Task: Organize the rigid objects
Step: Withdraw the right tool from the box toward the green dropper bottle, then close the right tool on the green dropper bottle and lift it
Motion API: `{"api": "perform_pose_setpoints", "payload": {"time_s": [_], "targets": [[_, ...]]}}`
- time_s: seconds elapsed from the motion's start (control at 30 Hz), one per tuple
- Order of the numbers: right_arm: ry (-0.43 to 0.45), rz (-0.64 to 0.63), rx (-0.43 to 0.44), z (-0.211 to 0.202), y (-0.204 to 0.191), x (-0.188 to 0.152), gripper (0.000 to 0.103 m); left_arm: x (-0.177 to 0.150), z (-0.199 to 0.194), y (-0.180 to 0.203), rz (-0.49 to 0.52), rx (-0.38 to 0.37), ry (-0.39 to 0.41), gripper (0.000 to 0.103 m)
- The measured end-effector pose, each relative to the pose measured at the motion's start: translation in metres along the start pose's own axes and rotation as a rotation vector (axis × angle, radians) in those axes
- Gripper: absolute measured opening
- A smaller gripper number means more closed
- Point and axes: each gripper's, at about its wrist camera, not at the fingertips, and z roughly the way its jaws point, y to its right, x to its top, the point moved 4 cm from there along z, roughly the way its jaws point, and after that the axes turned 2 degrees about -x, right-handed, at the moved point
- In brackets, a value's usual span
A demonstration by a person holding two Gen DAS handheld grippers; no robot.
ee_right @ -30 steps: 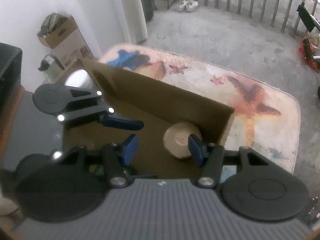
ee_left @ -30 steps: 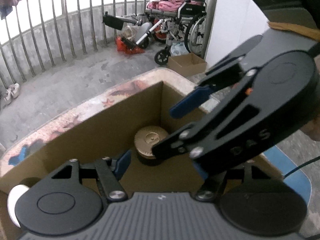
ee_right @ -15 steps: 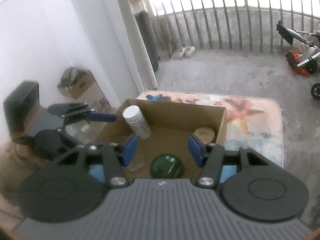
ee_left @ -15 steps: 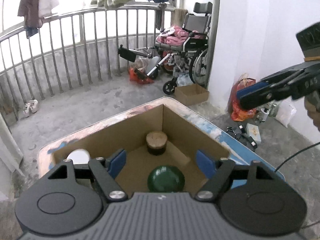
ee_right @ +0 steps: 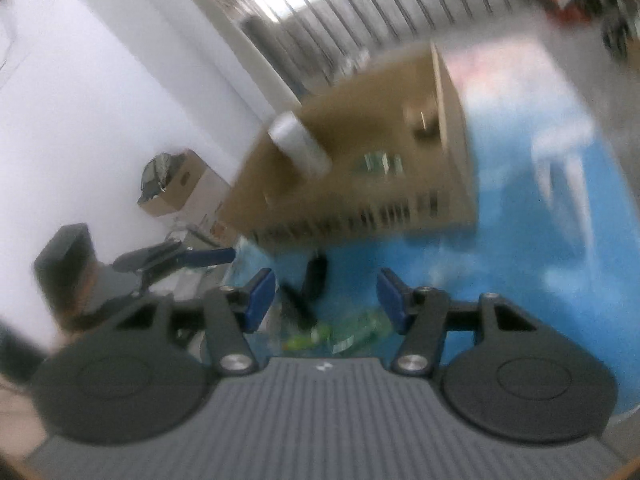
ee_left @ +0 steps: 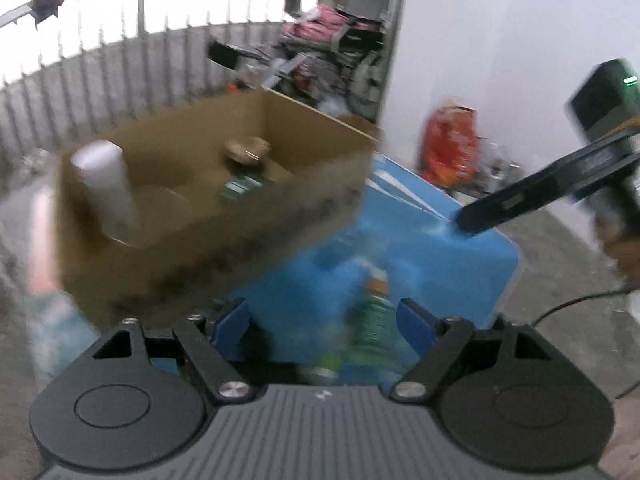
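Observation:
Both views are blurred by motion. A brown cardboard box (ee_left: 304,208) (ee_right: 360,208) stands on a blue mat (ee_left: 432,264) (ee_right: 520,240). In it are a white bottle (ee_left: 106,184) (ee_right: 298,146), a gold-lidded jar (ee_left: 247,150) (ee_right: 424,120) and a green-labelled item (ee_left: 240,188) (ee_right: 380,162). A green bottle (ee_left: 374,320) (ee_right: 360,330) lies on the mat near both grippers. A dark object (ee_right: 314,280) lies beside it. My left gripper (ee_left: 325,322) is open and empty, pulled back from the box. My right gripper (ee_right: 326,298) is open and empty; it also shows in the left wrist view (ee_left: 464,224).
A metal railing (ee_left: 120,60) runs behind the mat. A wheelchair (ee_left: 340,52) and a red bag (ee_left: 448,148) stand by the white wall. A small cardboard carton (ee_right: 180,184) sits on the floor at the left of the right wrist view.
Both grippers have drawn back and away from over the box, so its near wall and the blue mat with the green bottle now show. The views are smeared by fast motion.

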Motion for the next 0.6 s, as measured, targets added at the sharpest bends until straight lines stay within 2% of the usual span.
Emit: {"api": "perform_pose_setpoints", "payload": {"time_s": [0.13, 0.27, 0.43, 0.6], "targets": [[-0.082, 0.068, -0.051, 0.041, 0.013, -0.030, 0.056, -0.012, 0.031, 0.023, 0.070, -0.023, -0.069, 0.074], [-0.131, 0.145, -0.055, 0.066, 0.024, -0.044, 0.056, -0.015, 0.052, 0.032, 0.110, -0.022, -0.111, 0.066], [-0.152, 0.217, -0.067, 0.080, 0.036, -0.045, 0.056, -0.010, 0.069, 0.032, 0.109, -0.038, -0.130, 0.058], [-0.155, 0.256, -0.081, 0.088, 0.047, -0.035, 0.048, -0.009, 0.083, 0.026, 0.081, -0.040, -0.165, 0.046]]}}
